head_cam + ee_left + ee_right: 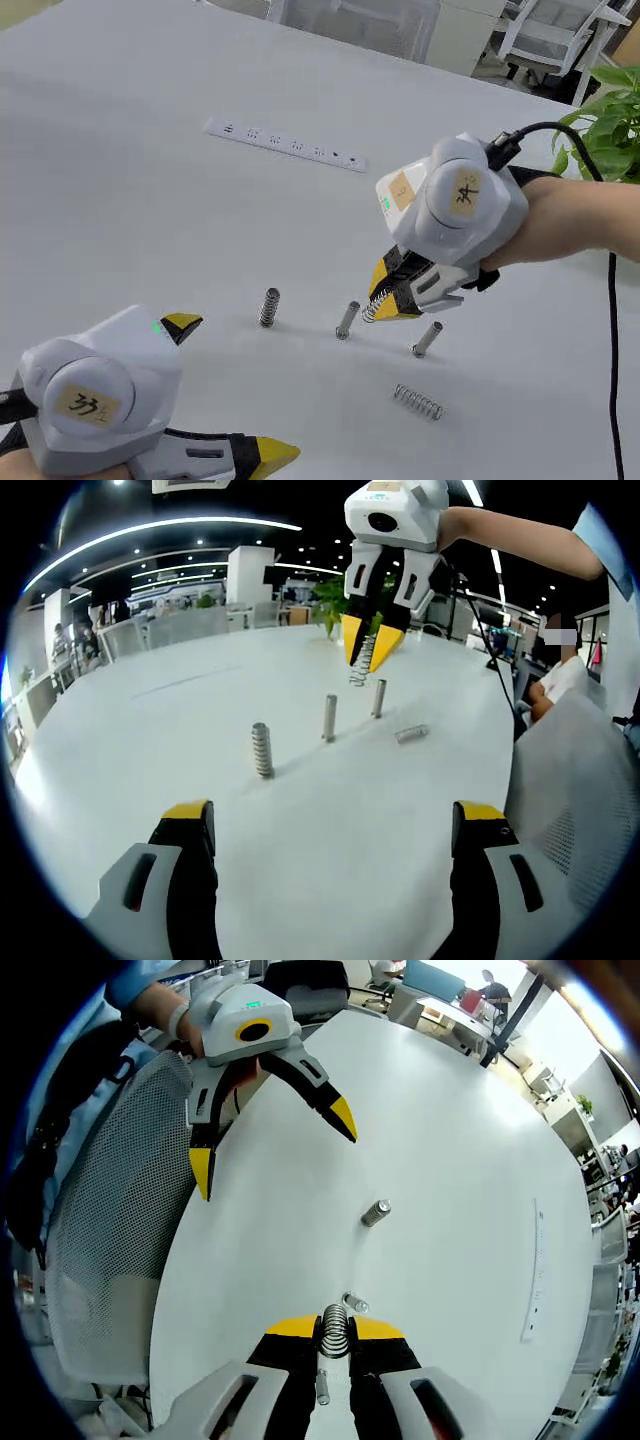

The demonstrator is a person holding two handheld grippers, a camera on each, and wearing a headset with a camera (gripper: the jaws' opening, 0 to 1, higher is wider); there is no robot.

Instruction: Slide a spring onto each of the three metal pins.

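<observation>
Three metal pins stand on the white table (120, 180). A spring sits on the left pin (269, 307) (262, 750) (376, 1213). Both the middle pin (347, 320) (329, 718) (355, 1304) and the right pin (427, 339) (378, 698) are bare. My right gripper (392, 305) (367, 648) (336, 1328) is shut on a spring (372, 310) (362, 662) (335, 1332), held just above and between the two bare pins. Another spring (418, 402) (411, 734) lies loose in front of the right pin. My left gripper (228, 387) (333, 815) (272, 1150) hovers open, holding nothing, near the table's front.
A white power strip (285, 143) (533, 1270) lies farther back on the table. A green plant (610, 110) and a black cable (612, 330) are at the right edge. Office chairs (545, 35) stand beyond the far edge.
</observation>
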